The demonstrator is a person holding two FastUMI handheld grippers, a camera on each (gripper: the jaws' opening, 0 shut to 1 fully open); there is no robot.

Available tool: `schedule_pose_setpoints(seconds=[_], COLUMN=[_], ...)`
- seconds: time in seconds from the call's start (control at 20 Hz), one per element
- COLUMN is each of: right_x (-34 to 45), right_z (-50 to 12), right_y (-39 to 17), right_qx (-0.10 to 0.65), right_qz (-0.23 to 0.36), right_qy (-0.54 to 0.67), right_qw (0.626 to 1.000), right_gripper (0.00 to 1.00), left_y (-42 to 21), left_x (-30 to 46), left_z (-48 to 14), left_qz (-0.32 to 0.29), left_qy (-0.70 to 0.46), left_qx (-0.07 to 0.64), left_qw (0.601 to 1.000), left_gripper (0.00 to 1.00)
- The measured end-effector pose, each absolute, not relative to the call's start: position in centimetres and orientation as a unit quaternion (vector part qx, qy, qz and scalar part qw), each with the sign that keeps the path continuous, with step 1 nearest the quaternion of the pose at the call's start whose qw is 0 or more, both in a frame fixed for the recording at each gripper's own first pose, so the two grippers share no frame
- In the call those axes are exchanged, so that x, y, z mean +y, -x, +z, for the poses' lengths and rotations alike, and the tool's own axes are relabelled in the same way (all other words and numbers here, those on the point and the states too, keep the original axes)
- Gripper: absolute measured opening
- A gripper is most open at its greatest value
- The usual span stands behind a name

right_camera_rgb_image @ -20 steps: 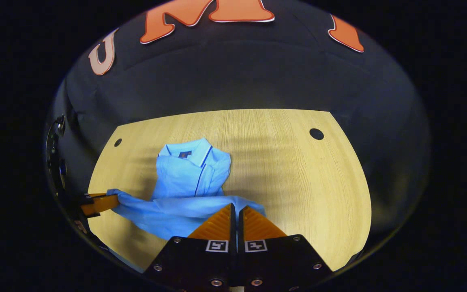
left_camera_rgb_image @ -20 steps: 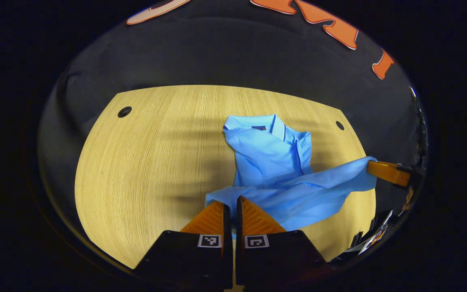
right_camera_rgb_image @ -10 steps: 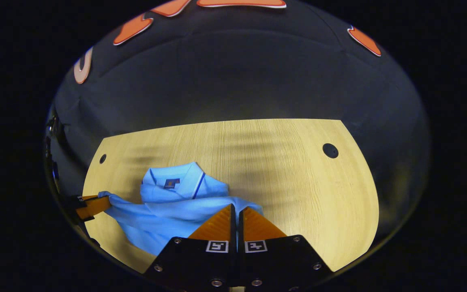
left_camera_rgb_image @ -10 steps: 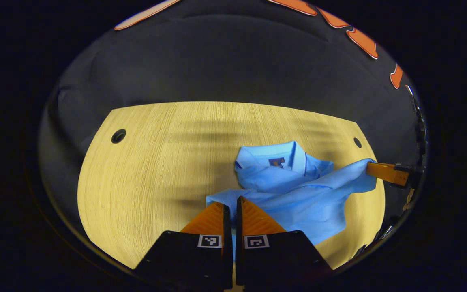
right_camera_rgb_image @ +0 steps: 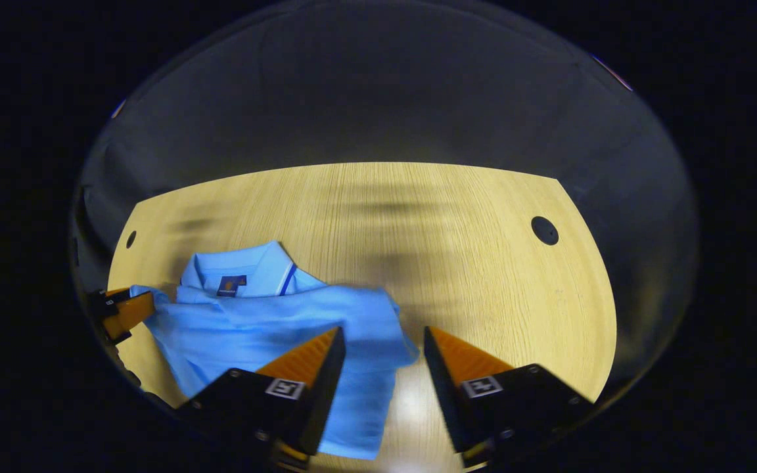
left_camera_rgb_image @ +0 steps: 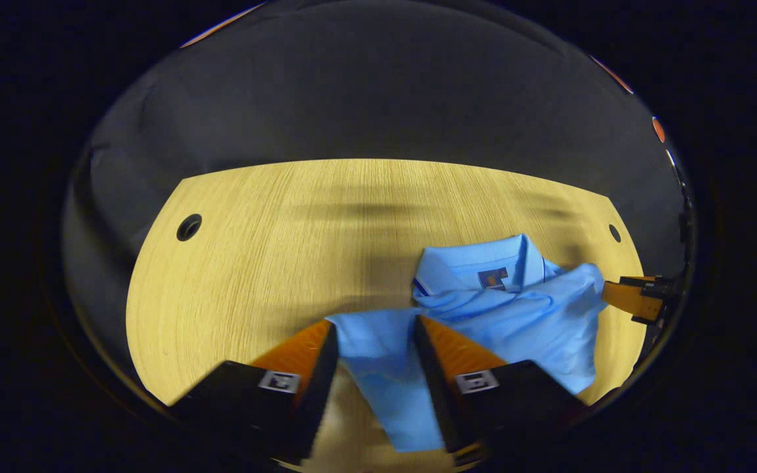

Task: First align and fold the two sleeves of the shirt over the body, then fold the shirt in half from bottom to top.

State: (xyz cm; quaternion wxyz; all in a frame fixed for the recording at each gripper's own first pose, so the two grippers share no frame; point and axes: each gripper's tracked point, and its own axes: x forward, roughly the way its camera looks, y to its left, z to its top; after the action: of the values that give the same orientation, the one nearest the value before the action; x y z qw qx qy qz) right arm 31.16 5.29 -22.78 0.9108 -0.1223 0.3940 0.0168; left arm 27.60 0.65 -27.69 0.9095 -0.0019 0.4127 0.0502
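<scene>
Light blue shirt (left_camera_rgb_image: pixel 510 315) lies folded on the wooden bench (left_camera_rgb_image: pixel 267 249), collar toward the far edge.
We see the left gripper (left_camera_rgb_image: pixel 373 341) with fingers apart, blue cloth loose between them. The right gripper (right_camera_rgb_image: pixel 382 351) also has its fingers spread, a shirt corner lying in the gap. Neither pair presses on the fabric.

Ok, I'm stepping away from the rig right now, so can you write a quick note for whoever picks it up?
Left gripper: open, shirt hem between its fingers, not pinched.
Right gripper: open, at the shirt's right corner.
The blue shirt lies on the wooden table, sleeves tucked in, bottom brought up to just below the collar.
Left to do: pull both grippers clear and check the fold lies flat.
</scene>
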Motion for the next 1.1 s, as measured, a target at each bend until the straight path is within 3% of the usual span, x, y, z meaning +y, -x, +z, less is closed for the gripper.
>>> schedule_pose_setpoints(seconds=[0.05,0.1,0.45,0.7,1.1], right_x=[5.6,6.0,7.2,6.2,1.0], right_z=[-22.2,-21.6,-14.9,-11.4,-7.2], right_y=[-31.0,-30.9,-26.6,-22.8,-14.4], right_qx=[0.39,0.384,0.314,0.261,0.193], right_qz=[0.021,0.027,0.062,0.074,0.077], right_qy=[0.113,0.101,0.094,0.079,0.044], right_qw=[0.914,0.918,0.943,0.959,0.977], right_gripper=[0.98,1.0,1.0,1.0,1.0], left_y=[-27.3,-27.2,-24.6,-22.6,-12.6], left_x=[0.8,0.8,-1.0,-0.9,-2.5], left_z=[-27.2,-26.5,-19.2,-10.2,-2.8], left_qz=[0.051,0.051,0.048,0.076,0.107], left_qy=[0.001,0.003,-0.009,-0.053,-0.076], left_qx=[0.408,0.399,0.327,0.214,0.101], left_qw=[0.912,0.916,0.944,0.972,0.986], left_gripper=[0.81,1.0,0.99,1.0,0.99])
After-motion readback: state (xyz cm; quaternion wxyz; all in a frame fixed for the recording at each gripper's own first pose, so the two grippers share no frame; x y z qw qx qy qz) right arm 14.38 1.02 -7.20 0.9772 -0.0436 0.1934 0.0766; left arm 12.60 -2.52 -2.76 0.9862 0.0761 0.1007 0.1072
